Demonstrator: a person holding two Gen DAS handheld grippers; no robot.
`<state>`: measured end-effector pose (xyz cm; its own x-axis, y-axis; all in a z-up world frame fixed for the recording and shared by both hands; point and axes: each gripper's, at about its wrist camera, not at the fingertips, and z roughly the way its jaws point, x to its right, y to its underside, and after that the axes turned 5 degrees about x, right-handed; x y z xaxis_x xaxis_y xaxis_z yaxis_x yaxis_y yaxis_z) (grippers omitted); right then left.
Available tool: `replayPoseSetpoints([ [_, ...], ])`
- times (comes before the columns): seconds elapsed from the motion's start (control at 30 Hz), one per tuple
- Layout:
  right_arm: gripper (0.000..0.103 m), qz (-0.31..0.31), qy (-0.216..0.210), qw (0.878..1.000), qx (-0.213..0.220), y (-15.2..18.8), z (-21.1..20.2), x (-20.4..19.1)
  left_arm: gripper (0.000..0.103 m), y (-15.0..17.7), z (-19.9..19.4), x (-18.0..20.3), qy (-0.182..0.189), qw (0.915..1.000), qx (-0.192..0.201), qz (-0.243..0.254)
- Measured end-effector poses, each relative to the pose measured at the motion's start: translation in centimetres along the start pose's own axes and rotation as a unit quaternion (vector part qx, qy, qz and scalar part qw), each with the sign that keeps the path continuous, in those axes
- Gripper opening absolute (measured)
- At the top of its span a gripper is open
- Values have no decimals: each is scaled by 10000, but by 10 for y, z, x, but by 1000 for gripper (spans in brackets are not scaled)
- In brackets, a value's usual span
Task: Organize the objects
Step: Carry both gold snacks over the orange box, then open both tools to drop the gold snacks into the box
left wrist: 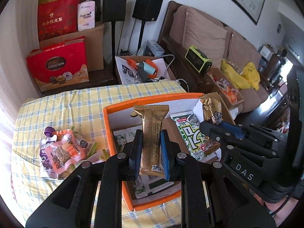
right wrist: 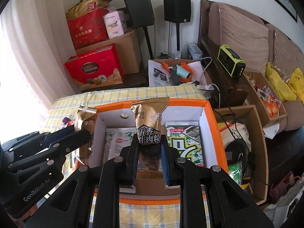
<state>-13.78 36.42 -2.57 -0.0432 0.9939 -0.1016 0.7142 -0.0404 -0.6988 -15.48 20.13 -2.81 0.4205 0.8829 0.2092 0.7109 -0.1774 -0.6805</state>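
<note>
Living room, sofa (left wrist: 205, 36) along the right wall, two black speakers (left wrist: 115, 4) on stands at the back, red gift bags (left wrist: 57, 64) stacked on cardboard boxes far left. In front, surface under a yellow-and-blue checked cloth (left wrist: 62, 106). Left on the cloth, loose pile of snack pouches (left wrist: 62, 148), one with a purple cap, apart from the box. Centre, open orange box (left wrist: 144, 96) with white inner walls, green-and-white seaweed packs (left wrist: 190, 134) lying flat inside. Left gripper (left wrist: 151, 150) over the box's left part, jaws narrow, clamped on a gold snack packet (left wrist: 151, 133) held upright, back seam facing the camera. Right gripper (right wrist: 149, 157) over the box middle, jaws nearly closed, pinching a second gold packet (right wrist: 149, 121) by its lower end, printed front up, top standing above the far wall of the box. Both gold packets in the air above the box, not resting in it. Right of the surface, brown open crate (right wrist: 252, 152) with cables and bags, green-and-black device (right wrist: 230, 62) on the dark wood sofa arm.
</note>
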Motion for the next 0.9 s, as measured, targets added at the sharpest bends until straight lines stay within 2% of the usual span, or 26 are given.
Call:
replayPoseSetpoints([
  [0.33,20,289,-108,9993,-231,8,20,17,17,5,25,10,195,9994,-258,-128],
  [0.47,27,439,-108,9987,-224,8,26,22,26,5,31,11,209,9990,-339,-190],
  [0.53,41,560,-137,9981,-226,8,26,26,28,4,30,8,202,9990,-355,-192],
  [0.67,43,588,-132,9981,-161,6,21,29,39,1,22,1,128,9994,-228,-213],
  [0.77,50,547,-87,9984,-82,3,16,26,65,-2,11,-8,-51,9996,-3,-264],
  [0.87,67,502,-13,9987,52,0,10,22,67,-6,3,-15,-246,9993,135,-229],
  [0.9,77,501,-29,9987,71,-1,9,23,68,-6,1,-17,-337,9991,147,-192],
])
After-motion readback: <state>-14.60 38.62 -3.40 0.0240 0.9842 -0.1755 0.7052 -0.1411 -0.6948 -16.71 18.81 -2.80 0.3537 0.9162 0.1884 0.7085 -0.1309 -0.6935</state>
